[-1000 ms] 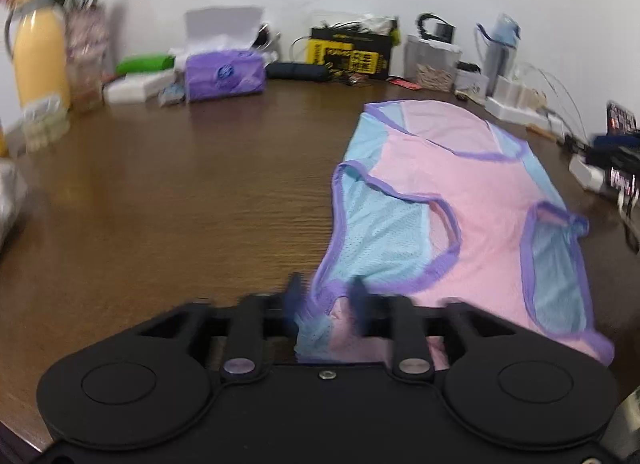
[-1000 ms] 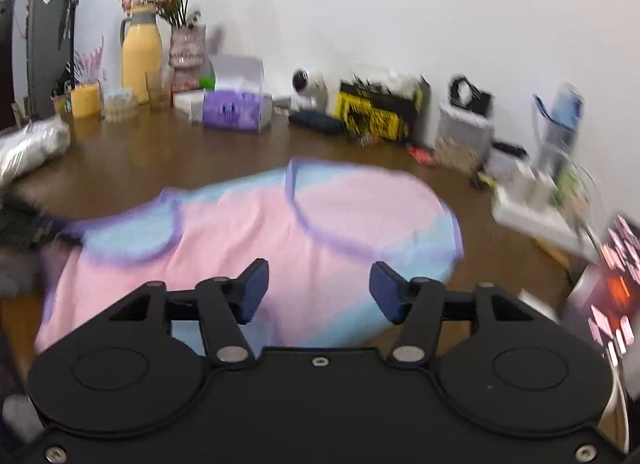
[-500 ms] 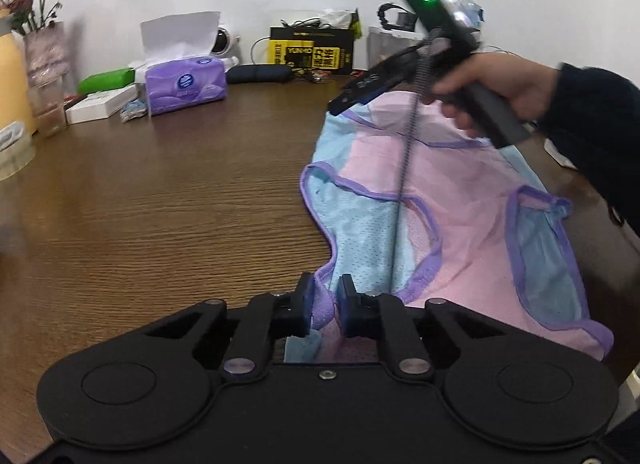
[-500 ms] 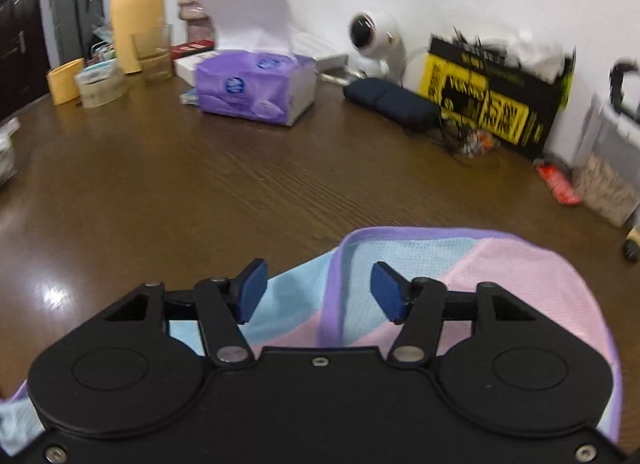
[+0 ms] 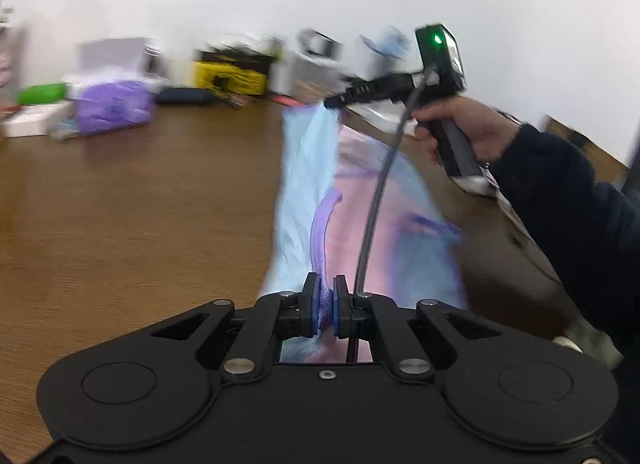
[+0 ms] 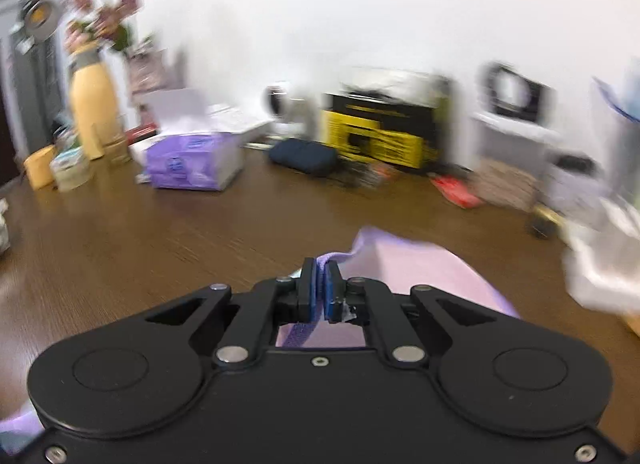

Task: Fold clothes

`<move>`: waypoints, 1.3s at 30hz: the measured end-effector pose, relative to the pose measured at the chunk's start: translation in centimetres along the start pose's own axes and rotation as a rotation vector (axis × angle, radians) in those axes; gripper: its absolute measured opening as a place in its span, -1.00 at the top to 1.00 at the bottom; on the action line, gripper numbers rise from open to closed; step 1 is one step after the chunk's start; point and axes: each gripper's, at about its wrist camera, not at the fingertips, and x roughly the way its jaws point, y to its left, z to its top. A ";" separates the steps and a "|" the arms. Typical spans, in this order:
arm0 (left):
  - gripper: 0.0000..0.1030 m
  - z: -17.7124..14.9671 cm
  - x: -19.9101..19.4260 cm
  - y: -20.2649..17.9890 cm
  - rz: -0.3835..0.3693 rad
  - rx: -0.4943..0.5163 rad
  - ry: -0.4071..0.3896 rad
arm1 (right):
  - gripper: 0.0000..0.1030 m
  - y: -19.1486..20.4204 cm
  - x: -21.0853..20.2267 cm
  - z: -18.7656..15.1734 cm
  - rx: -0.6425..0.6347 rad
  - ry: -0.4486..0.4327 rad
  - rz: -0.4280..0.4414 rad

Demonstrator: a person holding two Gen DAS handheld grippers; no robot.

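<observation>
1. Left wrist view: the left gripper (image 5: 326, 306) is squeezed almost shut on the purple edge of the pink and blue vest (image 5: 308, 199). A second ago these tongs were wider, with the cloth just between them.
2. The right gripper (image 5: 334, 103) is out at the far end of the vest, in a person's hand (image 5: 464, 129). It pinches the top edge there. Half a second ago it hung over the flat vest with its tongs apart.
3. Now the blue side of the vest is pulled up off the wooden table (image 5: 140, 203) and stands like a wall between the two tongs. Before, the vest lay flat. I think one long side is being lifted to fold it over the other side.
4. A purple tissue box (image 5: 114, 105) sits at the back, well to the left of the vest. A yellow and black box (image 5: 230, 73) is behind the vest, by the white wall.
5. Right wrist view: the right gripper (image 6: 319, 290) is nearly shut, with purple trim caught between its blue pads. The pink vest (image 6: 416, 268) hangs just under and to the right of it.
6. The table (image 6: 160, 248) is brown wood. The tissue box (image 6: 192, 161) is far left of the vest, and a yellow vase with flowers (image 6: 92, 111) stands further left. The picture is blurry.
</observation>
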 end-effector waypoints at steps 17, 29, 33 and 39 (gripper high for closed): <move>-0.34 1.4 1.1 6.0 0.166 -0.207 -0.053 | -0.33 -1.2 -5.4 -2.1 -0.037 -0.046 -0.017; 0.76 2.0 5.8 3.9 0.108 -0.033 0.031 | 0.01 -2.7 7.3 1.9 -0.039 0.071 -0.026; 0.82 2.2 6.2 4.6 0.113 -0.009 0.030 | 0.26 -3.1 9.6 2.3 -0.048 0.077 -0.016; 0.84 2.5 5.3 6.9 0.113 -0.061 0.030 | 0.89 -3.6 12.4 3.2 -0.058 0.066 -0.012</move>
